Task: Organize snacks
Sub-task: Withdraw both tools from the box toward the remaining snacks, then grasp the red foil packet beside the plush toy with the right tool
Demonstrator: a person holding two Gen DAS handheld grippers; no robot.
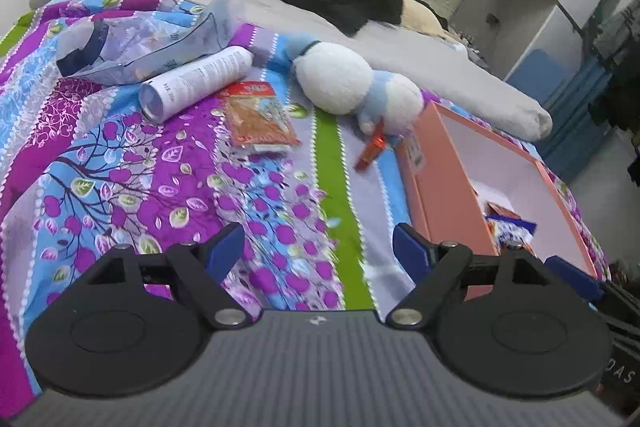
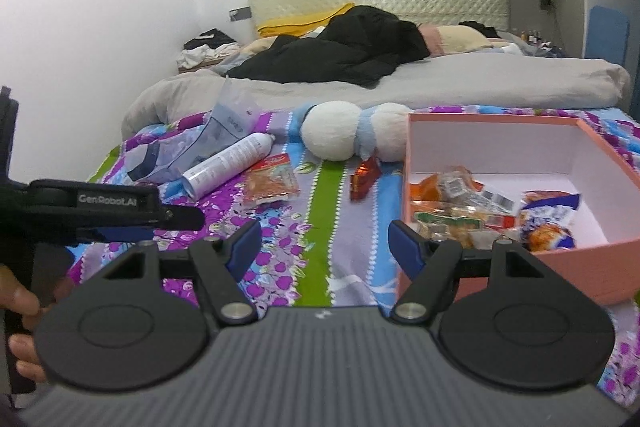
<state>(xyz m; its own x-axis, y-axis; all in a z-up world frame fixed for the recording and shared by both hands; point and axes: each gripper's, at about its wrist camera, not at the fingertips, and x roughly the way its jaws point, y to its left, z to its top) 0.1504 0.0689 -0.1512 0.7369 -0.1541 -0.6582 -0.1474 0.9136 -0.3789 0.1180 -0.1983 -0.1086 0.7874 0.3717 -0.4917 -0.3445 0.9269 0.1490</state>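
Observation:
An orange snack packet (image 1: 260, 119) (image 2: 272, 179) lies flat on the flowered bedspread. A small red snack (image 1: 372, 149) (image 2: 364, 177) lies right of it, near the plush toy. The pink box (image 1: 448, 195) (image 2: 492, 118) stands open at the right, with several wrapped snacks (image 2: 460, 203) heaped in its near half. My left gripper (image 1: 316, 243) hovers open above the bedspread, short of the packet, nothing between its fingers. My right gripper (image 2: 325, 233) is open too, beside the box's near left corner, holding nothing.
A white spray can (image 1: 196, 83) (image 2: 230, 165) and a clear plastic bag (image 1: 152, 43) lie left of the packet. A white and blue plush toy (image 1: 344, 79) (image 2: 332, 131) rests behind the red snack. A grey duvet and dark clothes lie beyond. A hand (image 2: 20, 303) holds the left gripper's frame (image 2: 100, 207).

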